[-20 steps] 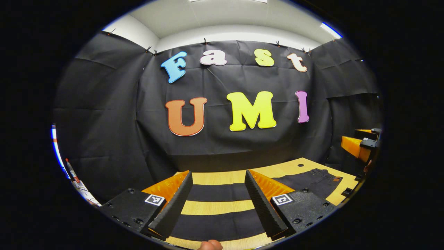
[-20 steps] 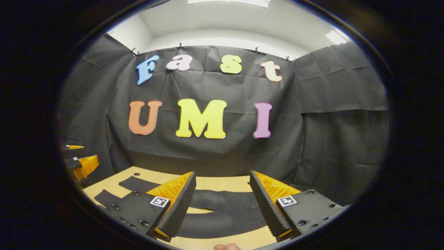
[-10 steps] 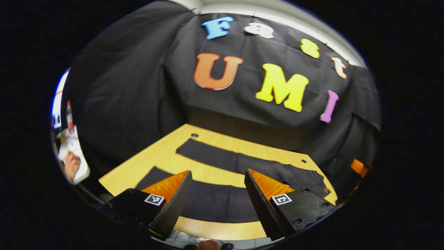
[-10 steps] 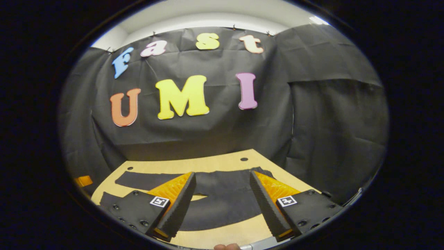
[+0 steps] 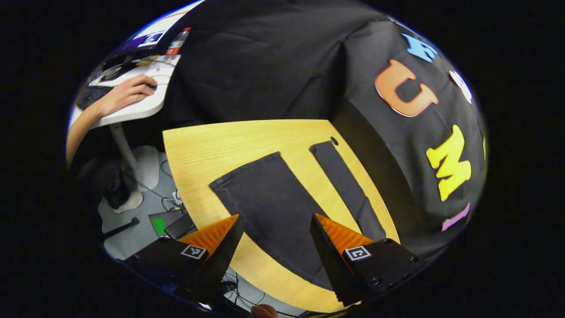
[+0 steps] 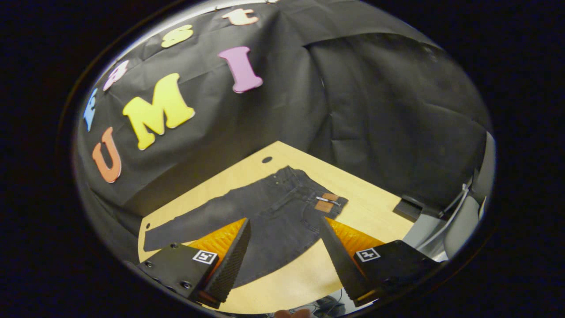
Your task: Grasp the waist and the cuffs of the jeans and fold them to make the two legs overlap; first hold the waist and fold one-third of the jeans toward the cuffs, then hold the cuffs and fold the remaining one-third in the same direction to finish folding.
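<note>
Yellow wood table (image 5: 212, 145) holds the jeans (image 6: 273, 221) spread flat, legs apart toward ten o'clock, waist toward two o'clock, while the left gripper (image 5: 273, 251) and right gripper (image 6: 284, 256) hang open above, so no fold looks started.

Jeans (image 5: 273, 207) waist hidden behind left tool (image 5: 273, 258).
</note>
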{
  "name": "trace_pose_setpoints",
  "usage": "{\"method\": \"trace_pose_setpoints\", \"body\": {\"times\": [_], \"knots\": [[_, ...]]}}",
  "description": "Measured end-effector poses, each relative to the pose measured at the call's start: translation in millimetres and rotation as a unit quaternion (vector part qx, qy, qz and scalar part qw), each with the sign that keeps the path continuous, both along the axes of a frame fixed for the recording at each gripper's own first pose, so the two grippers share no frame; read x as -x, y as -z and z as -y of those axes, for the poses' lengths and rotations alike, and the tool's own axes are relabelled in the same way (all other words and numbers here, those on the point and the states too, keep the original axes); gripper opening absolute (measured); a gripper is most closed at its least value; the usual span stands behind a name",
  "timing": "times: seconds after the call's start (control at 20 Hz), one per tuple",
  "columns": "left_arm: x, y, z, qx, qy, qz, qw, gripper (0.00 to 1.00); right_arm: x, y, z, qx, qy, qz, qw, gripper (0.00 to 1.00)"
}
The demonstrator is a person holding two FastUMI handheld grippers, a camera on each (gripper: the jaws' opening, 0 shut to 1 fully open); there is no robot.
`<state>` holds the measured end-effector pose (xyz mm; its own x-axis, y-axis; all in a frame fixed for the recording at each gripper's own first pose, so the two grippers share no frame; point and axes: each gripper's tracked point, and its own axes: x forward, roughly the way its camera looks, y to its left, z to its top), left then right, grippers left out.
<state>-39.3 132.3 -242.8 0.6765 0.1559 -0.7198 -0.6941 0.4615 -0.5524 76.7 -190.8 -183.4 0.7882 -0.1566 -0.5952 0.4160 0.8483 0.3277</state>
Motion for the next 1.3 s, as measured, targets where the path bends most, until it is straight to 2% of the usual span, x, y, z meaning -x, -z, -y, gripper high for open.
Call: {"method": "trace_pose_setpoints", "body": {"times": [0.35,0.55,1.0,1.05,1.1,1.2,1.25,1.3], "knots": [[-4.2,47.7,-16.3,0.085,-0.076,-0.049,0.992,0.98,-13.0,43.5,28.4,-0.038,0.032,-0.051,0.997,0.98],[-8.5,64.2,-32.5,0.11,-0.114,-0.056,0.986,0.98,-20.1,61.5,41.6,-0.051,0.046,-0.07,0.995,0.98],[-51.8,68.2,-45.9,0.101,-0.107,-0.017,0.989,0.95,-54.9,111.6,56.4,-0.128,0.082,-0.107,0.983,0.98],[-56.4,67.9,-46.4,0.101,-0.106,-0.008,0.989,1.0,-58.4,117.4,60.2,-0.138,0.089,-0.111,0.98,0.98],[-60.1,68.4,-46.2,0.103,-0.103,0.002,0.989,0.94,-60.6,123.4,64.6,-0.149,0.1,-0.116,0.977,0.98],[-65.8,67.5,-48.0,0.11,-0.105,0.02,0.988,0.93,-62.5,135.2,67.8,-0.177,0.118,-0.129,0.969,0.98],[-66.6,65.5,-48.4,0.116,-0.108,0.032,0.987,0.92,-64.2,138.3,67.3,-0.19,0.124,-0.132,0.965,0.92],[-67.4,65.6,-48.6,0.125,-0.11,0.044,0.985,0.89,-70.5,138.7,70.0,-0.191,0.127,-0.125,0.965,0.91]]}}
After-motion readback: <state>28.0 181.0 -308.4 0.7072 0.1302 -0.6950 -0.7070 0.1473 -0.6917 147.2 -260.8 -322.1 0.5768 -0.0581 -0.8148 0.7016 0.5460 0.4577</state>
